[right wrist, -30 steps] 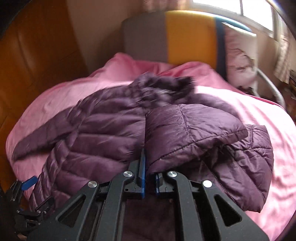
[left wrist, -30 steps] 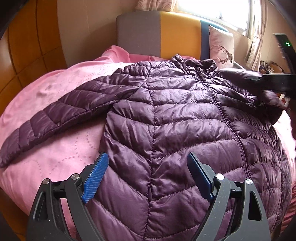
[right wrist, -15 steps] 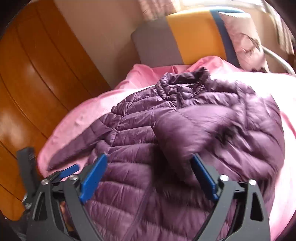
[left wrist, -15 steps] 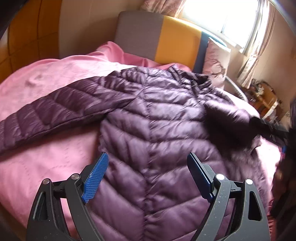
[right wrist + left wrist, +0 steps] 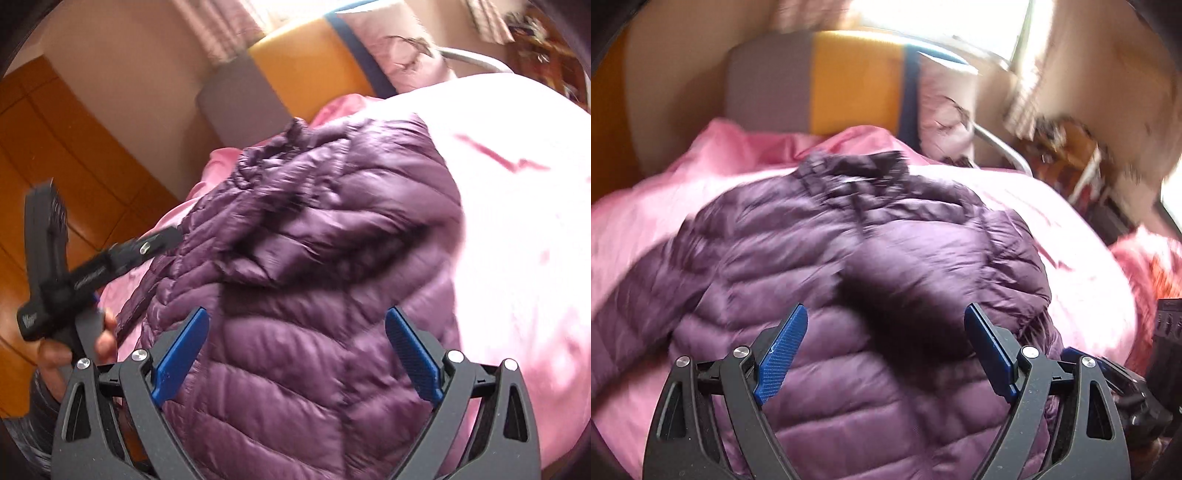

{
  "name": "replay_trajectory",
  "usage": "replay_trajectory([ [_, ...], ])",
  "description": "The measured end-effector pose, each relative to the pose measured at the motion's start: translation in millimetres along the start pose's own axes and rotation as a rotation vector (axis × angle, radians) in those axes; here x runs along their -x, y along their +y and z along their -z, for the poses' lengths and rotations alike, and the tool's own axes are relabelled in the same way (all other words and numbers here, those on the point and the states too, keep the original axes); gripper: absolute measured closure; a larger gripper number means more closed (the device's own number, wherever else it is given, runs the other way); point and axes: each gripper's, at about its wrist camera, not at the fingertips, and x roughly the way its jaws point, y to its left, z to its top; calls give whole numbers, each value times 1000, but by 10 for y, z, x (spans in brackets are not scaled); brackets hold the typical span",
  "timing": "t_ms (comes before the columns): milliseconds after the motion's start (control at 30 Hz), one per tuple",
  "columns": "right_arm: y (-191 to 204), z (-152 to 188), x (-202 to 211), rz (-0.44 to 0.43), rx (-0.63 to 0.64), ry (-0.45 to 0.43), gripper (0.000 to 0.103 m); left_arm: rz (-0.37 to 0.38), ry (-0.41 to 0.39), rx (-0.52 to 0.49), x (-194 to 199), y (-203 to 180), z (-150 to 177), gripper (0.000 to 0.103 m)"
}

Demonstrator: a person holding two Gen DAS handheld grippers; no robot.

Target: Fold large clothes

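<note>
While spread across the pink bed (image 5: 1082,258), purple quilted jacket (image 5: 871,266) fills the centre of both frames, collar (image 5: 849,170) toward the upper middle of the left wrist view. One sleeve (image 5: 314,251) folded inward, lying across the chest at mid-frame of the right wrist view. Other sleeve (image 5: 631,306) extended toward the lower left of the left wrist view, not yet folded.

Left tongs (image 5: 886,354): released, blue pads wide apart, nothing between them, hovering over the lower body of the jacket. Right tongs (image 5: 297,356): likewise released and empty, above the hem area at the bottom of its frame.

Handling, as judged: light, puffy, very soft; no stiffness to hold a crease. Shiny shell likely slippery, so folds liable to spring back or slide. Recommended hold: pinch at a stitched seam, the cuff or the hem edge rather than mid-panel, where padding compresses and slips out. For the remaining sleeve, grip near the cuff and carry across the chest. Motion blur present; fine detail of the zip not discernible.
</note>
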Motion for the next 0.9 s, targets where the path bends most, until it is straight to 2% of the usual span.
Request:
replay_trajectory([
  [67, -81, 24, 22, -11, -26, 4, 7, -67, 41, -84, -215, -251, -81, 17],
  [167, -176, 6, 33, -41, -70, -6, 7, -123, 113, -124, -551, -421, -106, 17],
  [200, -195, -17, 32, -59, -81, -11, 7, -150, 125, -117, -655, -419, -122, 25],
  [233, -199, -49, 22, -77, -88, -17, 7, -162, 124, -98, -687, -375, -131, 46],
  [300, -217, -115, -33, -114, -103, -26, 7, -114, 147, 23, -733, -140, -171, 71],
  [433, -291, -313, -327, -162, -169, -14, 7, 25, 72, 216, -555, 333, -256, 86],
  [567, -364, -518, -507, -155, -219, -44, 6, 193, -47, 357, -302, 789, -341, 87],
  [633, -394, -580, -539, -140, -235, -49, 6, 214, -72, 411, -264, 986, -313, 87],
  [700, -381, -571, -511, -133, -220, -36, 6, 190, -71, 481, -310, 1236, -223, 86],
  [733, -373, -552, -491, -127, -206, -26, 6, 182, -57, 510, -367, 1314, -186, 81],
  [800, -309, -500, -471, -119, -164, 14, 6, 172, -16, 561, -446, 1468, -33, 54],
  [833, -283, -465, -425, -115, -137, 32, 6, 170, 1, 592, -477, 1547, 76, 44],
  [900, -213, -431, -318, -88, -78, 42, 6, 201, 6, 654, -507, 1683, 267, 39],
])
